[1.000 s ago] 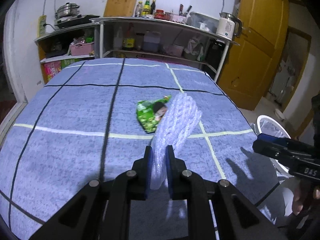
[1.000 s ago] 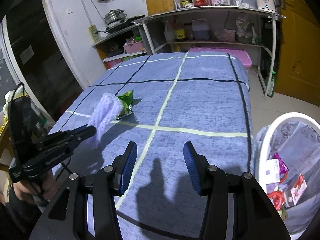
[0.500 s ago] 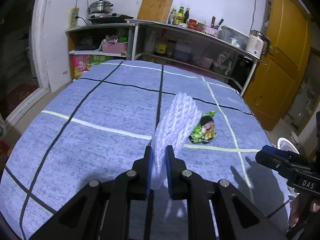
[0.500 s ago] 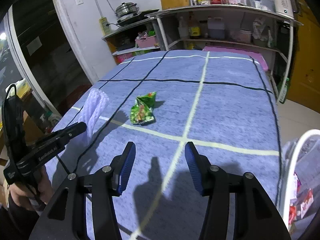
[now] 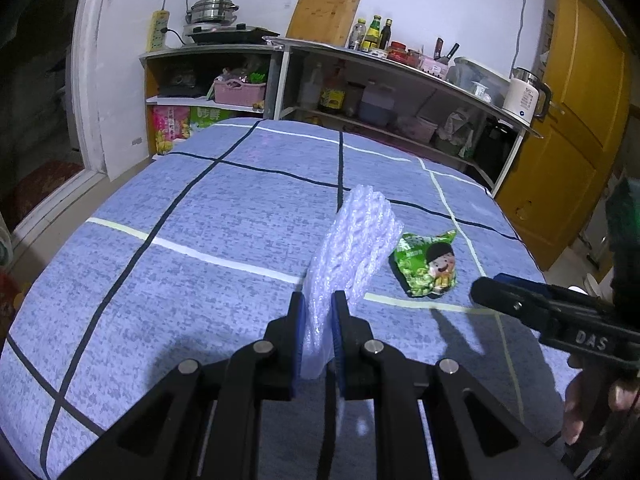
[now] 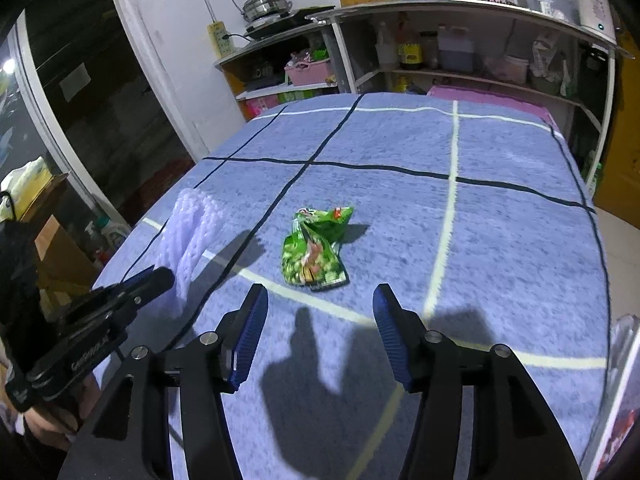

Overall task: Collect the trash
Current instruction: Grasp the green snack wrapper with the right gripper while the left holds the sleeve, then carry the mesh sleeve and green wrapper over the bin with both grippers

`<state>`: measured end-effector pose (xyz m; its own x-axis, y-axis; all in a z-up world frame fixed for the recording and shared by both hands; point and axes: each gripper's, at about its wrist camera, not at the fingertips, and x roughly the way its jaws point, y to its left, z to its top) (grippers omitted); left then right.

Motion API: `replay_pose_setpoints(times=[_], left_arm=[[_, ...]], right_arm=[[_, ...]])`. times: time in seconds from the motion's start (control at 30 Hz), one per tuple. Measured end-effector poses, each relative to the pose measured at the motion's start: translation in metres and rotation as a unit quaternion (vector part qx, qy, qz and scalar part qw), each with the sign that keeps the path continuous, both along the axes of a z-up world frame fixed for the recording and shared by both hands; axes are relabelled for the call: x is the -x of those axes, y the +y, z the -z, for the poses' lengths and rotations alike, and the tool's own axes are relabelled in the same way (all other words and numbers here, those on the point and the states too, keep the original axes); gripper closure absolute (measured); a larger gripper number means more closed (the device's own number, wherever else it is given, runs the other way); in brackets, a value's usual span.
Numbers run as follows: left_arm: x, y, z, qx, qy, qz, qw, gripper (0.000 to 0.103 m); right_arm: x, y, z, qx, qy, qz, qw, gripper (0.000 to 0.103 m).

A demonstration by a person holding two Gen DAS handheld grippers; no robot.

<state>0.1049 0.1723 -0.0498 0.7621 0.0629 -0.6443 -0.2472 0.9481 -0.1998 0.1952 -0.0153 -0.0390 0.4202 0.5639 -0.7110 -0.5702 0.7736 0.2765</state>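
My left gripper [image 5: 318, 320] is shut on a white foam net sleeve [image 5: 354, 244] and holds it upright above the blue checked table [image 5: 180, 264]. The sleeve also shows at the left of the right wrist view [image 6: 188, 236], with the left gripper [image 6: 160, 278] below it. A crumpled green snack packet [image 5: 428, 266] lies on the table to the right of the sleeve. My right gripper [image 6: 320, 312] is open and empty, hovering just short of the packet [image 6: 314, 252]. It shows from the side in the left wrist view [image 5: 480, 290].
A white trash bin rim [image 6: 616, 392] with wrappers inside sits past the table's right edge. Kitchen shelves [image 5: 360, 92] with bottles, a pot and a kettle line the far wall. A yellow door [image 5: 568, 120] stands at the right.
Both views have swung left. The right gripper has turned from the bin toward the green packet, now centred between its fingers. The left gripper still holds the sleeve.
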Motion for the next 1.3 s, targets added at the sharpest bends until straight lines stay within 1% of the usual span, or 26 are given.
replay_pose_setpoints(times=[0.37,0.6,0.67,0.7,0.8,1.03,1.3], left_arm=[[-0.002,0.011,0.007,0.012,0.004,-0.005,0.9999,0.089],[-0.003,0.014,0.009,0.015,0.005,-0.002,0.9999,0.089],[-0.004,0.014,0.009,0.015,0.006,-0.001,0.9999,0.089],[-0.005,0.014,0.009,0.015,0.007,-0.001,0.9999,0.089],[-0.005,0.013,0.009,0.014,0.007,0.000,0.9999,0.089],[-0.005,0.008,0.007,0.009,0.009,0.001,0.9999,0.089],[-0.003,-0.007,-0.001,0.003,0.009,0.010,0.9999,0.089]], right_arm=[[-0.029,0.026,0.009,0.005,0.009,0.002,1.000,0.046],[-0.041,0.037,0.018,0.013,0.035,0.001,0.999,0.047],[-0.042,0.038,0.020,0.016,0.036,-0.001,0.999,0.057],[-0.042,0.039,0.021,0.019,0.037,-0.003,0.999,0.068],[-0.040,0.040,0.022,0.023,0.035,-0.004,0.999,0.077],[-0.030,0.030,0.017,0.017,0.026,-0.003,1.000,0.079],[-0.010,0.013,0.004,0.007,0.013,-0.005,1.000,0.079]])
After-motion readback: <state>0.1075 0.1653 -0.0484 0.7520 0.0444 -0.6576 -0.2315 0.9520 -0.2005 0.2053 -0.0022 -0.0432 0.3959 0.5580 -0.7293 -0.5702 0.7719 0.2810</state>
